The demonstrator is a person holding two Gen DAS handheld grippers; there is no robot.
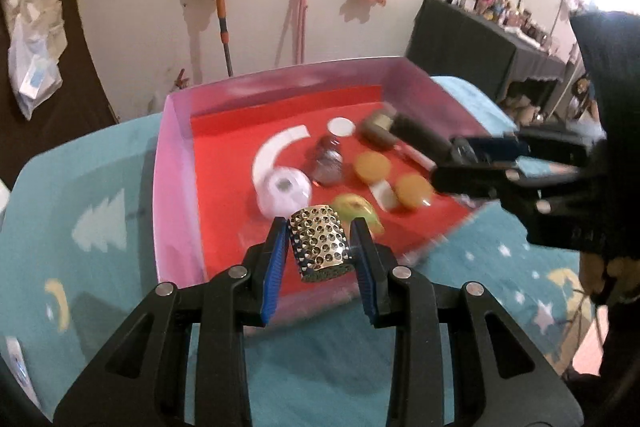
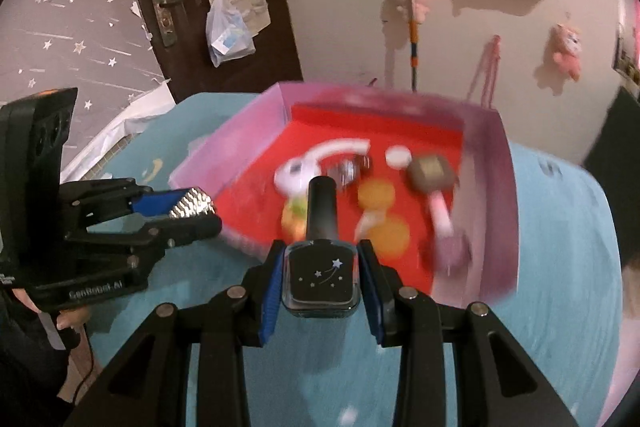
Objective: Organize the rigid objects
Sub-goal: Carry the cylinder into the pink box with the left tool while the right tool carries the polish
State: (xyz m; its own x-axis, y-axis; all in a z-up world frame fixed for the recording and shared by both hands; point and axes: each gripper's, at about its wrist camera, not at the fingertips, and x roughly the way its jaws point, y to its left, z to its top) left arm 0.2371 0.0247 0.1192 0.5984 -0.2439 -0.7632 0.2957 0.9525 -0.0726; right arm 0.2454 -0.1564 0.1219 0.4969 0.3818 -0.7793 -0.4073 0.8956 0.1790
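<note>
Two hand-held grippers hang above a pink-walled tray (image 1: 176, 163) with a red floor, set on a teal cloth (image 1: 100, 227) printed with trees, moons and stars. The left gripper (image 1: 320, 247) pinches a small studded metallic piece (image 1: 318, 245) between its blue pads, the piece standing over the tray's near edge. The right gripper (image 2: 322, 279) clamps the square base of a dark nail-polish bottle (image 2: 322, 267) (tiny stars printed on its face), the black cap pointing out over the tray's near edge.

In the right wrist view the left gripper sits off the tray's left corner, its glittering load just outside the pink wall. In the left wrist view the right gripper (image 1: 456, 155) reaches in from the tray's right edge.

On the red floor lie a white roll (image 1: 284, 191), a small shiny jar (image 1: 328, 163), two orange discs (image 1: 372, 167), a yellow-green item (image 1: 356, 209) and a brown-headed toy mallet (image 2: 432, 173) with a pink handle. Much of the tray is blurred.
</note>
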